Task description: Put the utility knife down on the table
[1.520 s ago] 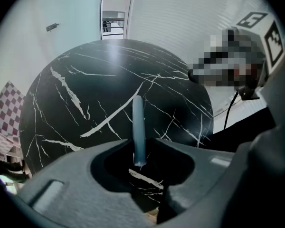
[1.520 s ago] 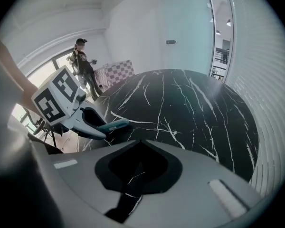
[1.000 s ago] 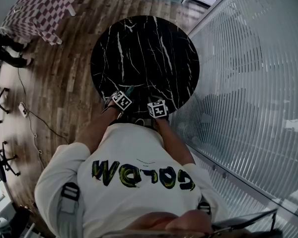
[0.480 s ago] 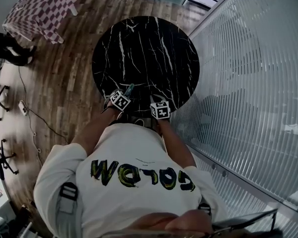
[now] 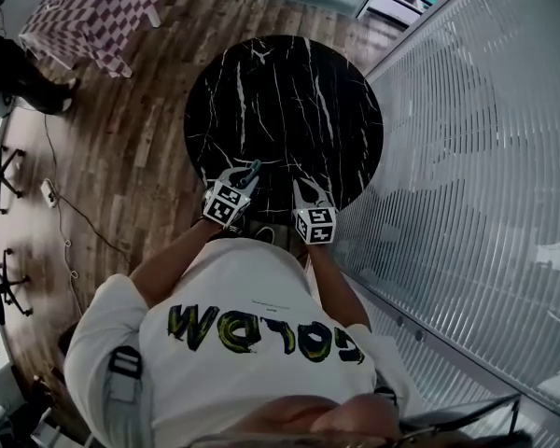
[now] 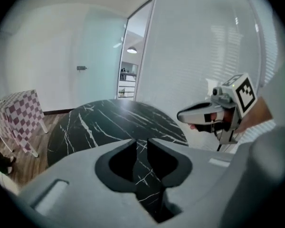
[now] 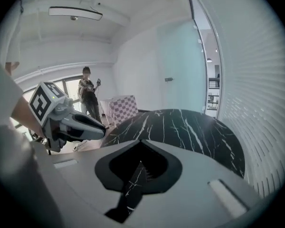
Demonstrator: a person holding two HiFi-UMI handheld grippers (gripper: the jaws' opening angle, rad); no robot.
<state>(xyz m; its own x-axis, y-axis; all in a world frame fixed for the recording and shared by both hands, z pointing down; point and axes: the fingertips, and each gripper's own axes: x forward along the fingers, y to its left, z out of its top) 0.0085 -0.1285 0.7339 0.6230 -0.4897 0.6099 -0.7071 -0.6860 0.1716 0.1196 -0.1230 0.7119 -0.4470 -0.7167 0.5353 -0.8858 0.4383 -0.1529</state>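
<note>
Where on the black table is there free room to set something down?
The table is bare all over, from its far rim to the side by the glass wall. Only the near rim is crowded: the left gripper, its empty jaws just closing partway, and the right gripper hang there.

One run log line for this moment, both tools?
left tool: jaws just closing, narrow gap, nothing between | right tool: shut, empty | both at table edge
</note>
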